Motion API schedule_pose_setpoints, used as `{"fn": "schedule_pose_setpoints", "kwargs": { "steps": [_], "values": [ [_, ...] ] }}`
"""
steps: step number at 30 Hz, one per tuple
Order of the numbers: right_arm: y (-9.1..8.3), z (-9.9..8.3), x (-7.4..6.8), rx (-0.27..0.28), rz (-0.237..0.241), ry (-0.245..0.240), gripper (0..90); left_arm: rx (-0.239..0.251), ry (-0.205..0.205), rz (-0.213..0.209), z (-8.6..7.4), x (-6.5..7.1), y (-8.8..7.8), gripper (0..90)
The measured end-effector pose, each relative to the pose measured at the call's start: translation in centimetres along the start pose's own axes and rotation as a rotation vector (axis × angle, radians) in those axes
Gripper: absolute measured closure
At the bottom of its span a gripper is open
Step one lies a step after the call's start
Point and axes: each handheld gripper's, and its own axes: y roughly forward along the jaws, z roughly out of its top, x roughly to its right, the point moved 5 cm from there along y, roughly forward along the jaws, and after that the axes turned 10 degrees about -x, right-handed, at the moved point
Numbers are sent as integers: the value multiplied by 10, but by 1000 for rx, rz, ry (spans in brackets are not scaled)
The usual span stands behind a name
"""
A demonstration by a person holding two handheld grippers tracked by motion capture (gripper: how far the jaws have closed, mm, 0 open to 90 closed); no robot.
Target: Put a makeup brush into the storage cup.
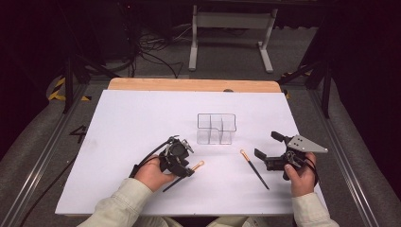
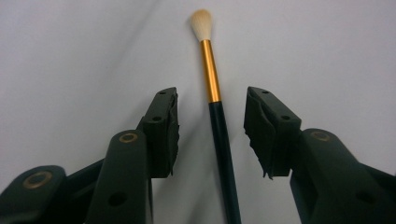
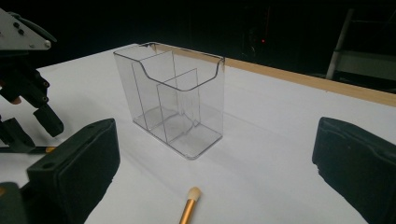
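White tabletop [image 1: 142, 123] noted, left gripper [image 2: 210, 126] straddling nearer brush [image 2: 219, 140] with jaws apart, untouching; right gripper [image 3: 215, 177] wide open before clear organizer [image 3: 173, 102]; judged risk: slim handle rolling aside under uneven closing.

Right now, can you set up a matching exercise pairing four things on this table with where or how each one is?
Things:
1. left tongs
2. right tongs
3. clear organizer
4. right brush

States:
A. lying on the white board, ahead of wide-open jaws
B. straddling a brush handle, pads not touching it
C. standing upright, compartments empty
D. open, nothing between the jaws

Pairs: 1-B, 2-D, 3-C, 4-A
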Motion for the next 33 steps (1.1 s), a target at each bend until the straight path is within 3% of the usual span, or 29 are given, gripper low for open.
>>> {"fn": "schedule_pose_setpoints", "kwargs": {
  "steps": [6,18,33],
  "values": [
    [0,0,0,0,-2,2,12,-44,8,25,-1,2,2,627],
    [1,-1,0,-5,5,4,11,-81,14,51,-1,2,1,731],
    [2,-2,-1,-9,12,5,11,-141,-23,56,5,0,1,818]
  ]
}}
